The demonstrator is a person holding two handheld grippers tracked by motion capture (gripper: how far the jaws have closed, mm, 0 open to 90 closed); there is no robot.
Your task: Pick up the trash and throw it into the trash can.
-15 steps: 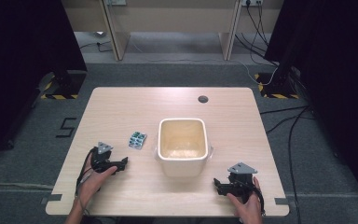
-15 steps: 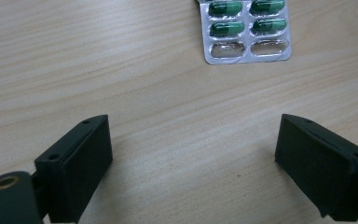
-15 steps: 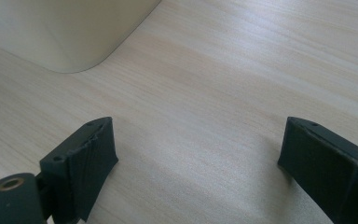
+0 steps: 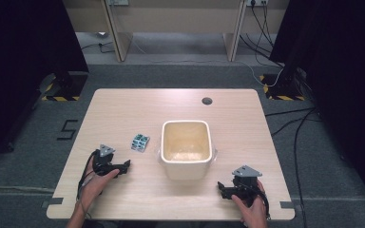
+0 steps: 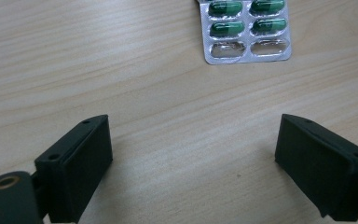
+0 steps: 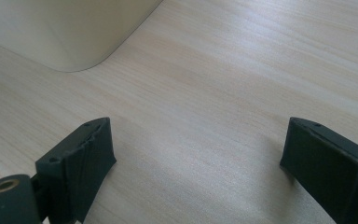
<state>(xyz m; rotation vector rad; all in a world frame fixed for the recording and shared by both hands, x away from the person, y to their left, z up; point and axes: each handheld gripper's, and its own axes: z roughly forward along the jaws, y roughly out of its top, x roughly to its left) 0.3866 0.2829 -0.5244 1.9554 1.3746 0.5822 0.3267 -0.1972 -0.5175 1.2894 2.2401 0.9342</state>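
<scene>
Both hand-held grippers wide, nothing held.
The left hand-held gripper (image 4: 123,166) faces the pill blister pack (image 4: 140,142) lying near the cream tub (image 4: 186,168) on the surface (image 4: 123,109); the right hand-held gripper (image 4: 222,190) gapes beside the tub.

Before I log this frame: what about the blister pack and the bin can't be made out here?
- Blister pack: left gripper view's top edge cuts it off, so the capsule count is unknown.
- Same pack, high view: too small to tell filled pockets.
- Bin: in the right gripper view, only an outer corner; its inside is cut off.
</scene>
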